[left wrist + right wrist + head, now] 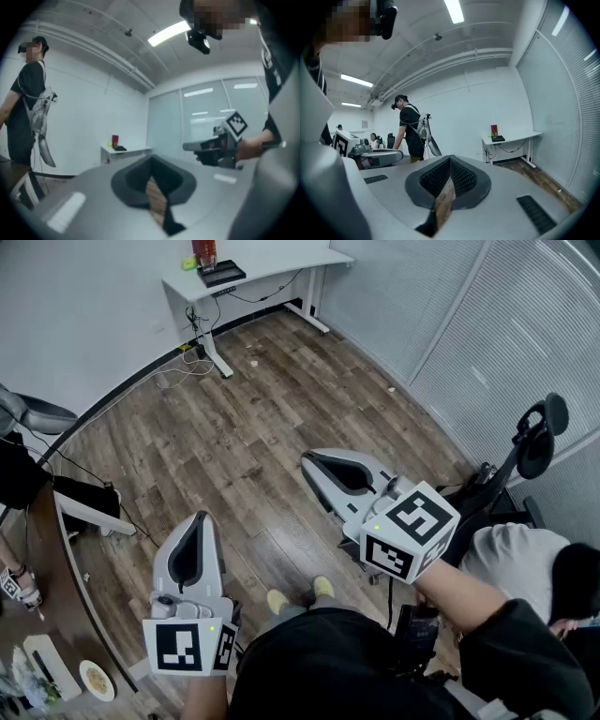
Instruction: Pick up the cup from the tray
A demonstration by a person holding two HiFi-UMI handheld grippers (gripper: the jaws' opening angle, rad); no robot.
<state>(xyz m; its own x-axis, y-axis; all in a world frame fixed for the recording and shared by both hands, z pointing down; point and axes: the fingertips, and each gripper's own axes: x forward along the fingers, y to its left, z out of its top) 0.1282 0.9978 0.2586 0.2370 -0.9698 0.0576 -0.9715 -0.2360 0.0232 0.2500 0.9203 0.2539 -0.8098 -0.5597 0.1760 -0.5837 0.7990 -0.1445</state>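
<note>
**Inspector A:** How far along do we put the task?

**Inspector B:** We record it as not begun. The largest surface in view is the wood-plank floor (234,427), brown and matt, laid in long narrow boards. Both tools hang over it, well apart from any furniture. We find no cup in any view, and no tray we can name.

**Inspector A:** The furniture?

**Inspector B:** A white desk (262,263) with a smooth flat top stands by the far wall. On it are a red object (204,251) and a dark flat one (222,274). At the left edge we note a dark brown table (56,568) with a curved edge. It bears a small round plate (97,679) and a white oblong item (42,667) too small to identify. We cannot confirm that it is the tray.

**Inspector A:** And the tongs?

**Inspector B:** The left gripper (200,518) and right gripper (309,460) are both clenched on nothing. Their shells are smooth grey plastic, and the jaws meet along a seam with only a sliver of floor showing below. The right gripper's pads (464,177) are dark and cross-hatched. In our judgement, finding the tray, approaching, opening and grasping are all still to do.
</note>
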